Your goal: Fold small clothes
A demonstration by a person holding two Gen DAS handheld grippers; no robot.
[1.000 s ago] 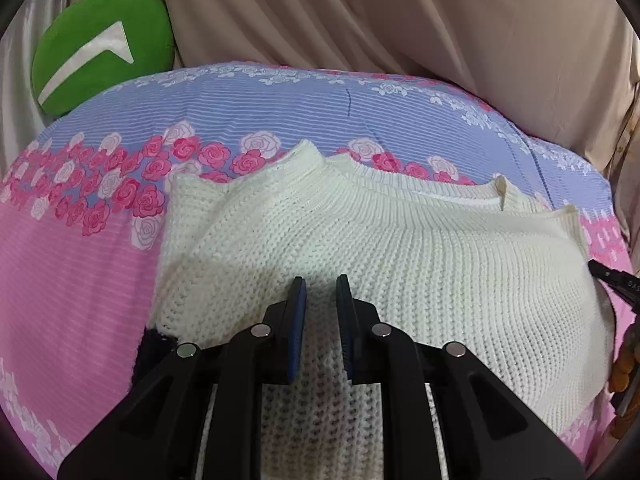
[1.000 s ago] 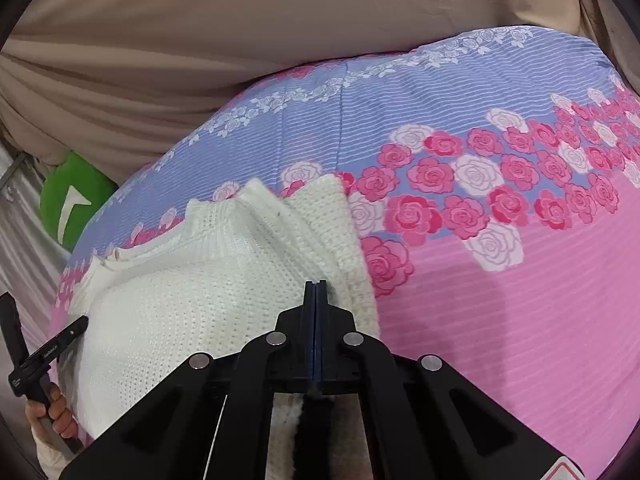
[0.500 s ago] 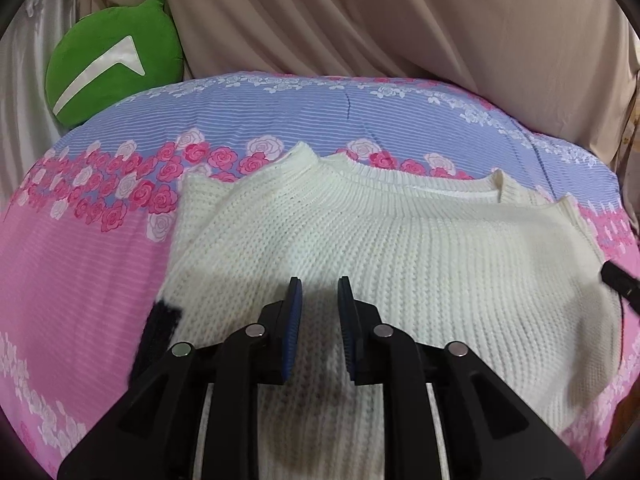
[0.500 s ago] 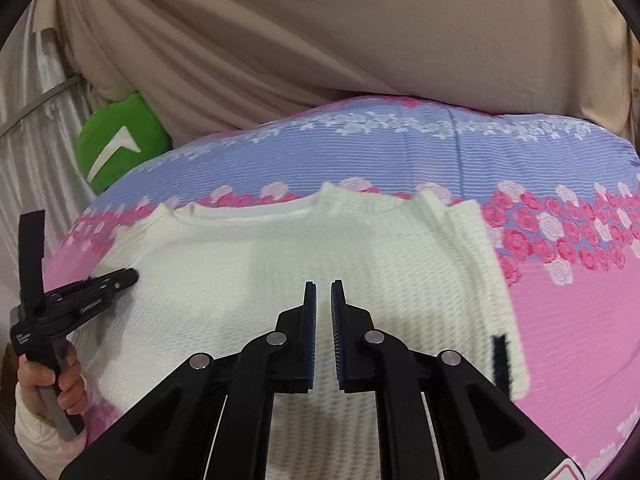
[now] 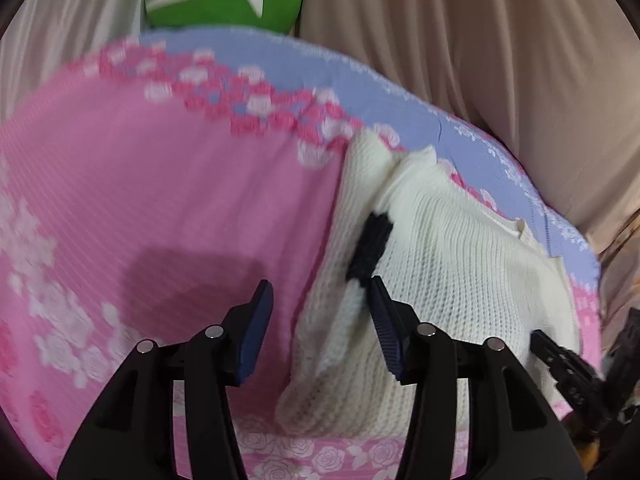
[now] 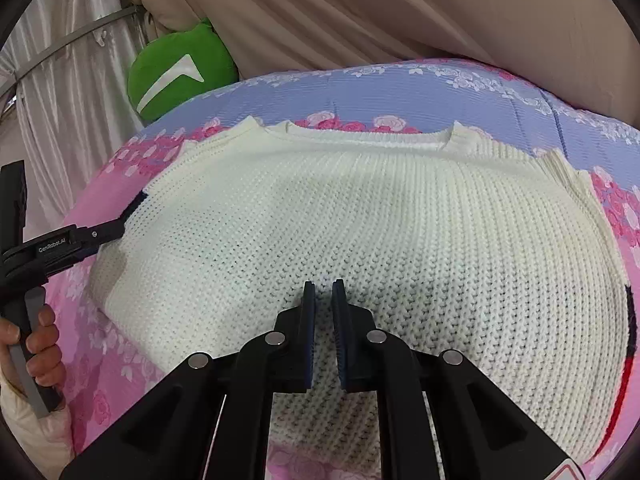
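I see the cream knit sweater (image 6: 360, 220) lying flat mid-frame on a bed under a pink and lilac rose-print sheet (image 5: 140, 184). Beige curtains (image 6: 400, 8) hang behind; a green cushion (image 6: 180, 68) sits upper left. My left gripper (image 5: 322, 324) has just been opening its jaws, which now stand apart around the sweater's edge. My right gripper (image 6: 323, 308) hangs over the knit, jaws slightly parted, empty.

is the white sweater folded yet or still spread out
Partly folded: the cream sweater lies flat on the bedspread, its sides tucked in, body not yet folded.

Left tongs (image 5: 322, 326) just opened, empty, at cream sweater's (image 5: 460, 280) edge on floral bedsheet (image 5: 140, 184).
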